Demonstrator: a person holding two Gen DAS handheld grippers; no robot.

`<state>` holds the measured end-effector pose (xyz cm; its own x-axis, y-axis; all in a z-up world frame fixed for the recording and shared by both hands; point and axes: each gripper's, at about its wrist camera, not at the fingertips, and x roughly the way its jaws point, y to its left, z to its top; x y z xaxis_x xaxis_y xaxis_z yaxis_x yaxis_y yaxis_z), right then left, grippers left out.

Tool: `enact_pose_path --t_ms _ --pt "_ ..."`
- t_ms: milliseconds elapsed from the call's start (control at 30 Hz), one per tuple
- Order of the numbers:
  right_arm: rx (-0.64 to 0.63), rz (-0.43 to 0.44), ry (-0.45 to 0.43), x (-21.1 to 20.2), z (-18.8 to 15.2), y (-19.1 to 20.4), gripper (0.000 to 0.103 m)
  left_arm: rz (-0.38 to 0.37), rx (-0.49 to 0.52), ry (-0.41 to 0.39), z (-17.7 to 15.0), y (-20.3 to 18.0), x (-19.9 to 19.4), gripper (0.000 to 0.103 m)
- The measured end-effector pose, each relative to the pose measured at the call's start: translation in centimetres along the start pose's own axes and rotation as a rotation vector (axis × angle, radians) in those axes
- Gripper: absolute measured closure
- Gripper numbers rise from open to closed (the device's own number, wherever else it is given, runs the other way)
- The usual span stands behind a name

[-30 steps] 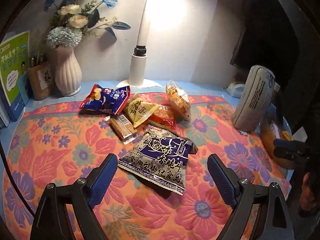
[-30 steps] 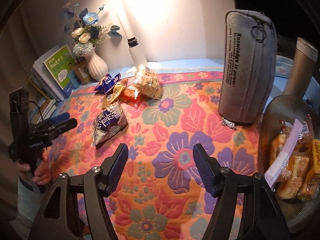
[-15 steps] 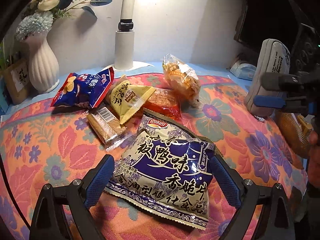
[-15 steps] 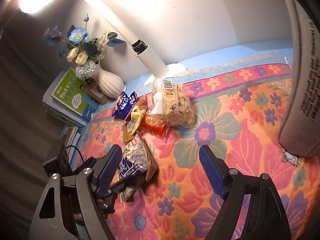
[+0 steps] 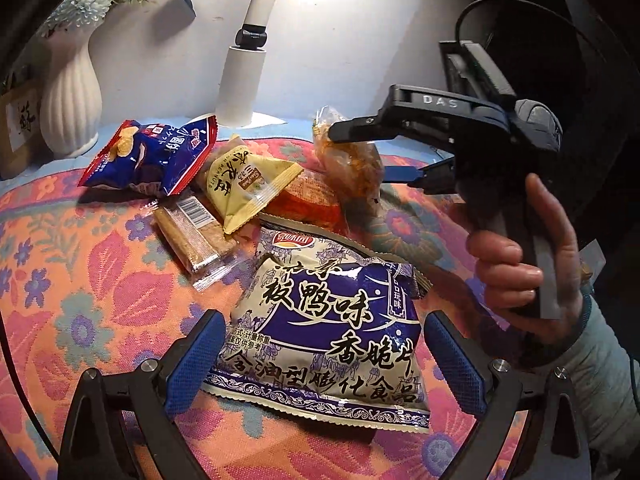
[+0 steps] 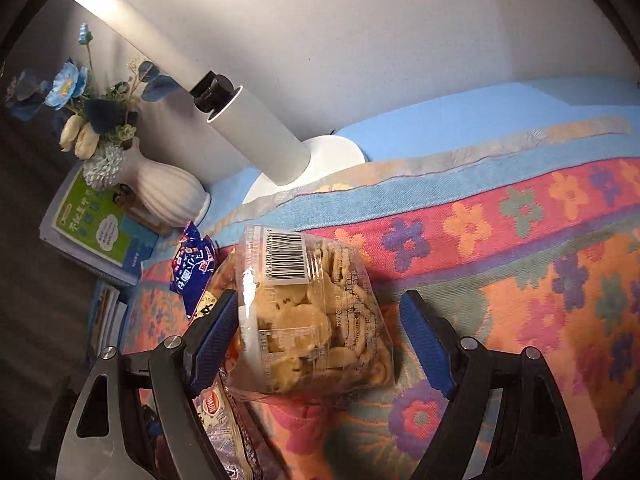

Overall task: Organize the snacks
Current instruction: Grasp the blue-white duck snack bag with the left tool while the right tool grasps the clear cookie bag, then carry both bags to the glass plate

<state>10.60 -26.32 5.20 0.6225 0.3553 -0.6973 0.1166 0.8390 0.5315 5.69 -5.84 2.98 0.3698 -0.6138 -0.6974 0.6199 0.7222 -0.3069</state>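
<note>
My left gripper is spread wide, the purple chip bag lying between its fingers, ungripped, on the flowered cloth near the front edge. My right gripper is opening around the clear cracker bag farther back; left pad touching, right pad clear.

Cracker bag between opening tongs

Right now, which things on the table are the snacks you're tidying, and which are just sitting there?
For the job:
big blue chip bag
clear cracker bag
small blue chip bag
yellow peanut packet
wafer bar
red packet

Just sitting there:
white vase with flowers
lamp
books
flowery cloth
</note>
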Motion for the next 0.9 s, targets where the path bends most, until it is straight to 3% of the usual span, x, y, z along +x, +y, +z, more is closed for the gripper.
enact_pose_path --t_ms 133,300,633,900 --pt "-0.030 0.027 -0.026 0.7 -1.1 -0.2 0.021 0.007 0.011 0.001 0.0 -0.3 0.1 0.005" --pt "-0.103 -0.027 -0.036 0.7 -2.0 1.0 0.041 0.026 0.029 0.003 0.1 -0.5 0.4 0.007" --pt "-0.141 -0.109 -0.106 -1.5 -3.9 1.7 0.042 0.031 0.089 -0.031 -0.3 -1.8 -0.5 0.031" --pt "-0.191 -0.226 -0.227 -7.8 -9.0 2.5 0.042 0.034 0.111 -0.046 -0.4 -2.6 -0.8 0.036"
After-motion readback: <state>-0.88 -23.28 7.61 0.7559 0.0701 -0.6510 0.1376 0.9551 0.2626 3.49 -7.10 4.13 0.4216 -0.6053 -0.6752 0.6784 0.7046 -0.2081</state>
